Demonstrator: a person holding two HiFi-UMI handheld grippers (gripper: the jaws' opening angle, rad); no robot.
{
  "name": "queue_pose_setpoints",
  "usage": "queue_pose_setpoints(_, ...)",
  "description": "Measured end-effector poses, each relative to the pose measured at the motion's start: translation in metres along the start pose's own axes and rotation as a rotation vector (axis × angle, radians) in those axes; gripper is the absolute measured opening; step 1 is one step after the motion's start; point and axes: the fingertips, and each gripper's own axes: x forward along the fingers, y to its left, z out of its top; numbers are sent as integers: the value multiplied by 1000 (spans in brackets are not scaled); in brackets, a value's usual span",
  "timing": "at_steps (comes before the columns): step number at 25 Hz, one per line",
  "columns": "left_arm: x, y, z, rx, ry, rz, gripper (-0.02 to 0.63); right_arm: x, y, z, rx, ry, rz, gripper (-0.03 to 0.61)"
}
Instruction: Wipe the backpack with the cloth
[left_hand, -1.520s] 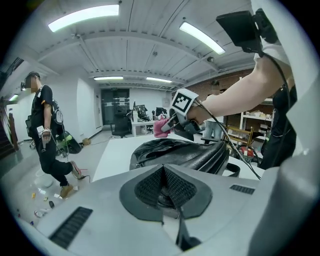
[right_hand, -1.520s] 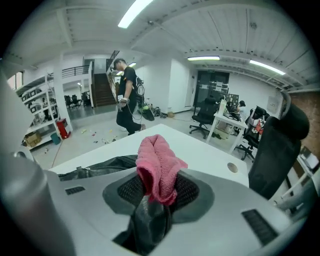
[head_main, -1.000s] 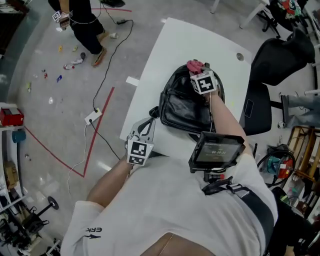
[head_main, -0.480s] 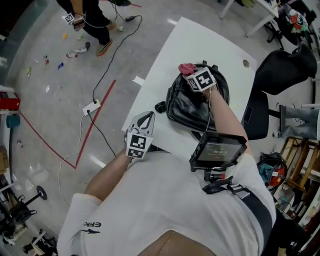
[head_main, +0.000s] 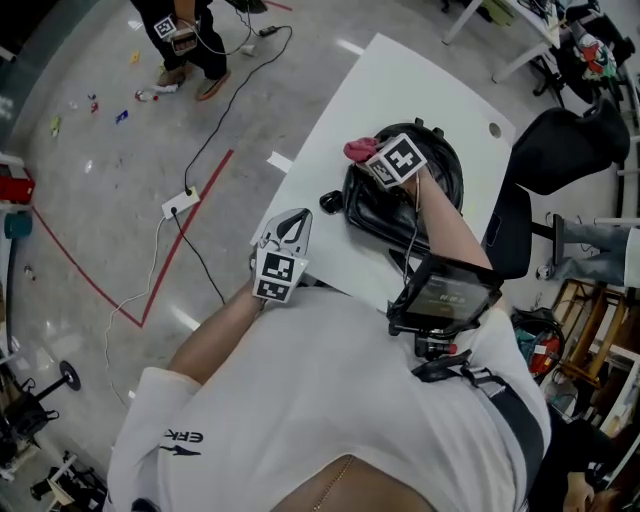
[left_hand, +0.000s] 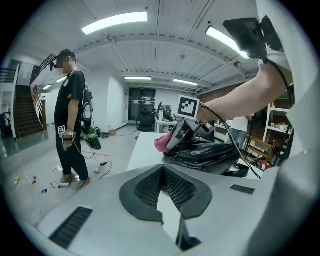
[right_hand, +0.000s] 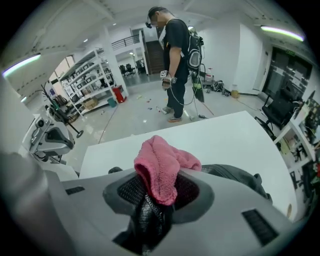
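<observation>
A black leather backpack (head_main: 392, 208) lies on the white table (head_main: 400, 80). My right gripper (head_main: 369, 158) is over the bag's far left edge, shut on a pink cloth (head_main: 357, 150) that touches the bag. In the right gripper view the cloth (right_hand: 161, 167) bulges out between the jaws, with the backpack (right_hand: 237, 176) just behind it. My left gripper (head_main: 296, 216) hovers at the table's near left edge, apart from the bag, jaws shut with nothing between them. The left gripper view shows the backpack (left_hand: 206, 155) and the cloth (left_hand: 162, 144) ahead of it.
A person (head_main: 186, 28) with grippers stands on the floor far left. A cable and power strip (head_main: 181, 207) and a red tape line (head_main: 185, 235) lie on the floor beside the table. A black office chair (head_main: 560, 150) stands right of the table. A small monitor (head_main: 446, 294) hangs at my chest.
The right gripper has slid the pink cloth leftward across the backpack's far side to its left edge. The left gripper stays near the table's near edge.
</observation>
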Motion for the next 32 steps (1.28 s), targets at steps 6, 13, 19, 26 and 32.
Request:
queue_pose_setpoints(6,-5,2,-3,3,-6,-21,3,-1,36,0,-27,34,58,132)
queue_pose_setpoints(13,-9,5,-5,8,-17,-42,3,-8,74,-6,-77,104,160,132)
queue_pose_setpoints(19,-25,9,-6,22,-28,-61,3,-20,109,-12,-103,159,243,132)
queue_pose_setpoints(26,-32,27,-11,11,-47,-69,3,-24,136,-15,-109,225,341,132)
queue_pose_setpoints(32,-35,36,-11,-1,-55,-75,3,-32,89,7,49,52,206,132)
